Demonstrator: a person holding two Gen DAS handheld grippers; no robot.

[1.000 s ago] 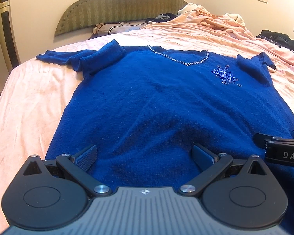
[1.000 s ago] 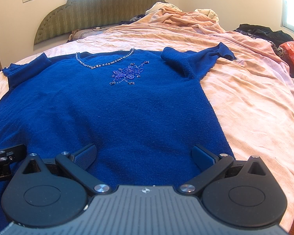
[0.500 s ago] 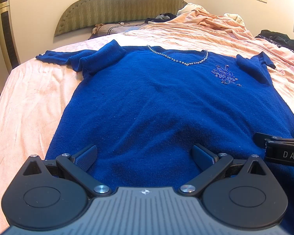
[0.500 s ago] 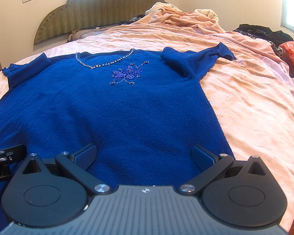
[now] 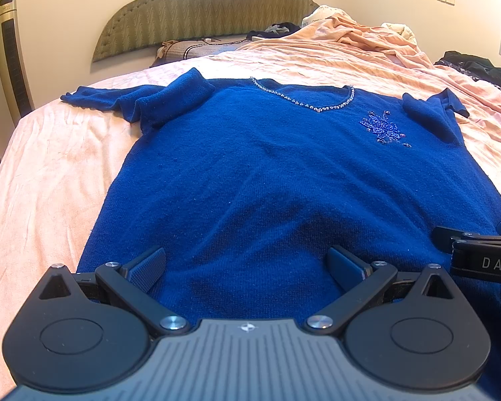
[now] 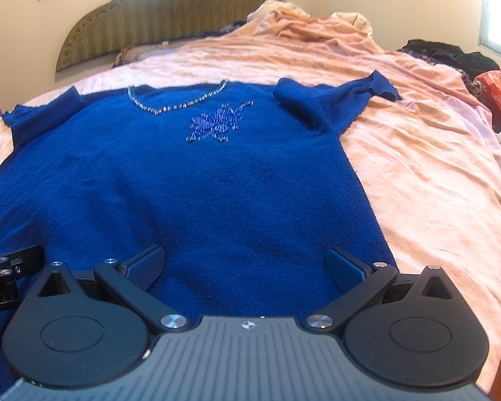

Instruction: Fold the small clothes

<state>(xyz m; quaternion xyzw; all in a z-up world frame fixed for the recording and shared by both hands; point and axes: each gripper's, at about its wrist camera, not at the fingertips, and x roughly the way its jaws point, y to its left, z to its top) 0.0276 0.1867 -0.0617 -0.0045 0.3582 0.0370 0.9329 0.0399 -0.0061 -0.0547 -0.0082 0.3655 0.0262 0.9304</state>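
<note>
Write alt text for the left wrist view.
A blue sweater lies flat, front up, on a bed's pink sheet, both sleeves folded inward. The left gripper hangs open over its hem, holding nothing; the right gripper shows at the frame's right edge.

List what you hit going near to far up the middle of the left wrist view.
left gripper, open → blue sweater body → beaded neckline → peach bedsheet → patterned pillow → green headboard.
</note>
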